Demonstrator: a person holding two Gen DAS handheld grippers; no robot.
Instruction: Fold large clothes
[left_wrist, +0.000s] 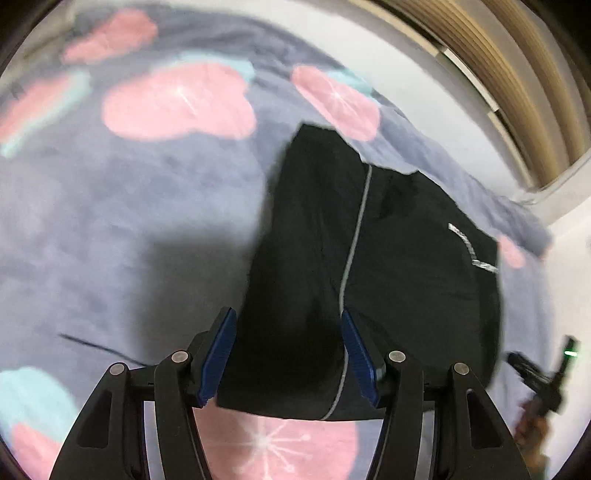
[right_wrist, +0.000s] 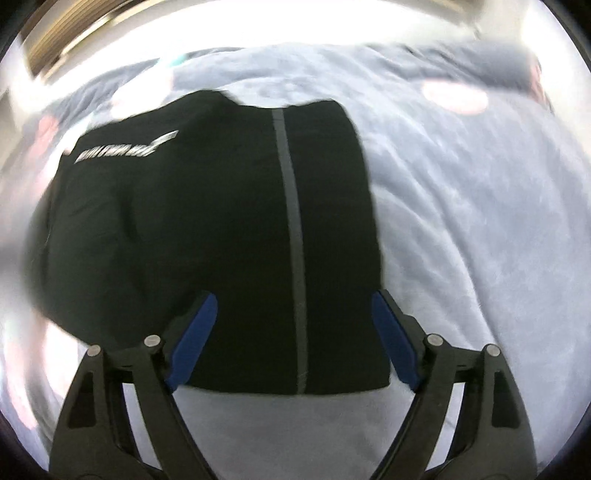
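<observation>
- One folded black fabric garment (left_wrist: 369, 258) with a grey stripe is lying mid-frame on one grey fleece blanket (left_wrist: 92, 221) with pink blotches.
- Two grippers, left gripper (left_wrist: 288, 354) and right gripper (right_wrist: 295, 339), are hovering, jaws released, gripping nothing.

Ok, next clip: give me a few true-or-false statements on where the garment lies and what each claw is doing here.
1. The black garment lies folded on a grey blanket with pink patches. True.
2. The left claw is clamped on a white towel. False: its jaws stand apart above the black garment, and no towel shows.
3. A grey stripe runs along the garment. True.
4. The right claw is shut tight. False: its jaws stand wide apart over the garment.
5. The garment bears pale lettering. True.
</observation>
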